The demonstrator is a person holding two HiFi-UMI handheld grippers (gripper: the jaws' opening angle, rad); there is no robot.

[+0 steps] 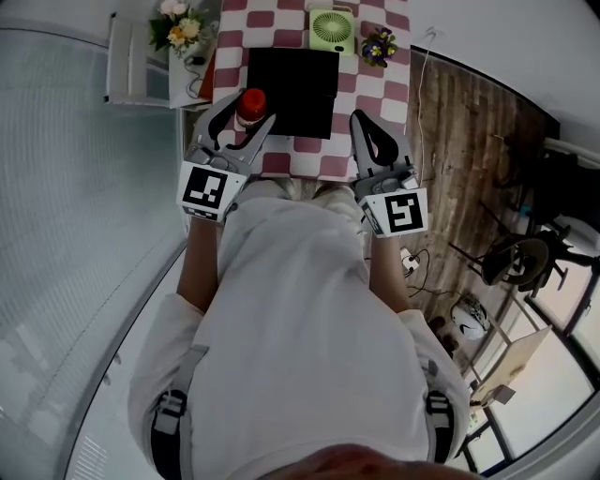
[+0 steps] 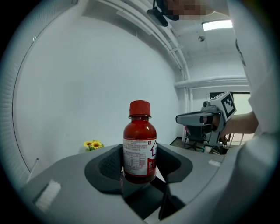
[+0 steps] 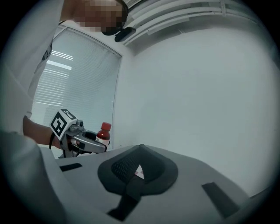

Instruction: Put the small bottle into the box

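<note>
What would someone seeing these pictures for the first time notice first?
The small red bottle stands upright, clamped in the left gripper, just left of the black box on the checkered table. The right gripper is shut and empty, near the box's near right corner.

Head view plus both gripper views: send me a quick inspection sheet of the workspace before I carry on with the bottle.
Surface: table under a red-and-white checked cloth.
Job's things: small bottle, red, capped, upright; black box mid-table.
Clutter: green fan and potted purple flowers behind the box; bouquet on a white side stand.
Tongs: left tongs shut on the small bottle, by the box's left edge; right tongs shut, nothing held.
Cables: white cable beside the table's right; more leads on the floor.
Surroundings: wooden floor; chair at right.
</note>
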